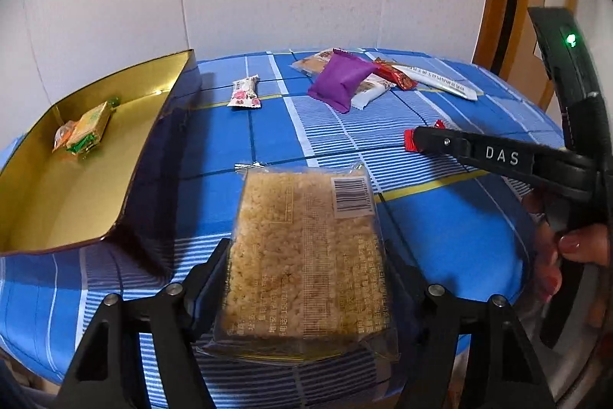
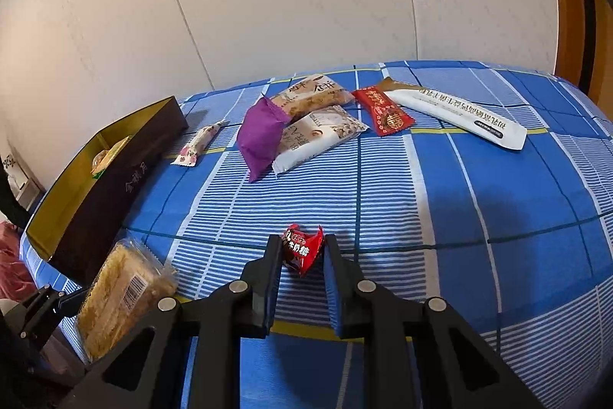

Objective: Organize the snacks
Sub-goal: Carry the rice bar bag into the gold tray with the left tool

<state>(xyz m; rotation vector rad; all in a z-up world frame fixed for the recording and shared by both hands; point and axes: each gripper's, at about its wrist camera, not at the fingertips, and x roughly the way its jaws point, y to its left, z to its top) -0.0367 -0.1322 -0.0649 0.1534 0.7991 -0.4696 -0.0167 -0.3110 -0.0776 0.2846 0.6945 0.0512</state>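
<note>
- Left gripper [image 1: 306, 278]: jaws grasping the rice-crisp pack [image 1: 306, 263] by its two long sides; pads look in contact with the wrapper, pack held just above the blue checked cloth [image 1: 440, 248], barcode end pointing away from me
- Right gripper [image 2: 300, 255]: jaws clenched on the small red candy [image 2: 302, 250], pinched at the fingertips, low over the cloth
- Step in hand, my read: get both into the open gold-lined box [image 1: 46, 202], which sits to the left of the pack, its dark near wall right beside it
- Doing it well: lift the pack clear of that wall before going sideways, wrapper is slick and the block is wide, so keep it level and don't squeeze harder, crisp will crack
- Drop it in the bare near part of the box; the green-orange packet [image 1: 86, 131] already lies toward the far end, well apart
- Candy goes after, right hand has to cross over, so clear the left hand first
- Left on the cloth at the far side: purple pouch [image 2: 260, 137], floral bar [image 2: 197, 144], red wrapper [image 2: 385, 110], long white stick [image 2: 459, 117], plus two beige packs under the pouch
</note>
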